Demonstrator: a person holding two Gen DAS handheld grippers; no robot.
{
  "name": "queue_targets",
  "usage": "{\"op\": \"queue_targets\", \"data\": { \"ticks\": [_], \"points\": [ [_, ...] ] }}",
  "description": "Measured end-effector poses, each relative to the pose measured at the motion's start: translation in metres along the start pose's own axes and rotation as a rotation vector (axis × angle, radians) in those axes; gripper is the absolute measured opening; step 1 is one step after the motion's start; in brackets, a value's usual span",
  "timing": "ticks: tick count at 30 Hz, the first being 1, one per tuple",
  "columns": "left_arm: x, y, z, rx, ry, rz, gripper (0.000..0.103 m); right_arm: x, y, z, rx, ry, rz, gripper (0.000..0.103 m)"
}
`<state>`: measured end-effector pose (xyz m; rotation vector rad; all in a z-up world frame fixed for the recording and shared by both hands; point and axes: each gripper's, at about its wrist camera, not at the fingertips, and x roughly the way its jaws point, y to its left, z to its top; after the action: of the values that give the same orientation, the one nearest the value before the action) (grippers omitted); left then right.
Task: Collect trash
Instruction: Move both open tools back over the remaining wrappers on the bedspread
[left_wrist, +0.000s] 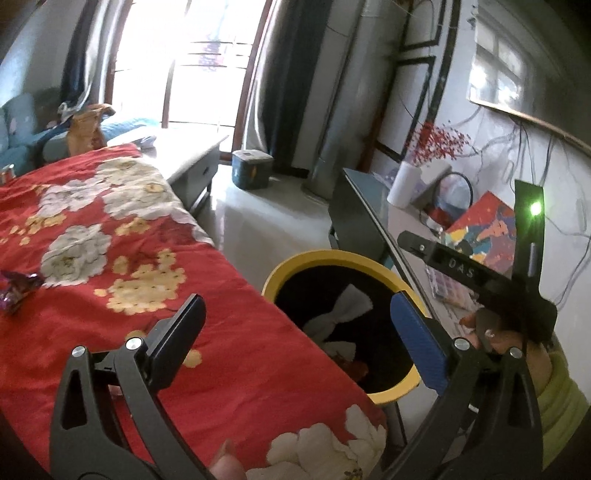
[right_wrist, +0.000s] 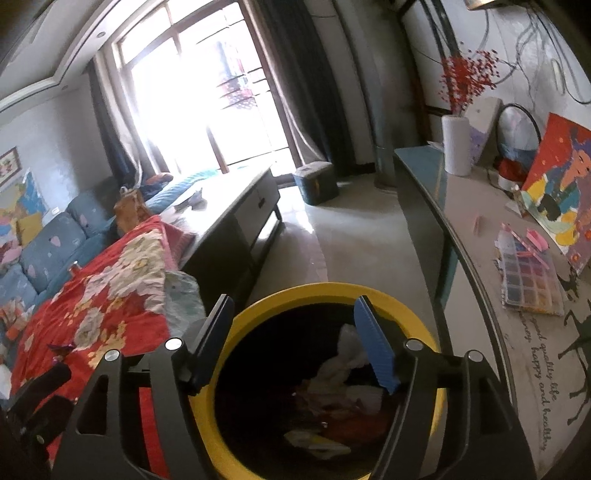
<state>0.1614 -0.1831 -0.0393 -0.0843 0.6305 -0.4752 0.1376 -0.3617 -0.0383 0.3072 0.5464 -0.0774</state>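
A yellow-rimmed trash bin (left_wrist: 332, 257) (right_wrist: 332, 288) stands between a table with a red flowered cloth (left_wrist: 110, 236) and a sideboard. Crumpled white tissues (left_wrist: 341, 308) (right_wrist: 341, 363) and other scraps lie inside it. My left gripper (left_wrist: 301, 332) is open and empty over the cloth's edge beside the bin. My right gripper (right_wrist: 293, 345) is open and empty directly above the bin mouth; it also shows in the left wrist view (left_wrist: 476, 277). A purple candy wrapper (left_wrist: 16, 290) (right_wrist: 61, 347) lies on the cloth at the left.
A sideboard (right_wrist: 480, 266) at the right holds a paper roll (right_wrist: 456, 144), a bead box (right_wrist: 530, 280) and a painting (right_wrist: 561, 184). A coffee table (right_wrist: 229, 206), blue sofa (right_wrist: 48, 247) and green box (right_wrist: 316, 182) lie beyond.
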Motion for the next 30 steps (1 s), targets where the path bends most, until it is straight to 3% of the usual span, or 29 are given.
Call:
{"op": "queue_targets", "data": {
  "ticks": [23, 30],
  "points": [
    [-0.062, 0.07, 0.002, -0.095, -0.131, 0.169, 0.092, -0.017, 0.1, -0.018, -0.154, 0.035, 0.176, 0.067],
    [-0.079, 0.097, -0.003, -0.135, -0.158, 0.237, 0.092, -0.017, 0.138, -0.036, -0.209, 0.081, 0.244, 0.067]
  ]
}}
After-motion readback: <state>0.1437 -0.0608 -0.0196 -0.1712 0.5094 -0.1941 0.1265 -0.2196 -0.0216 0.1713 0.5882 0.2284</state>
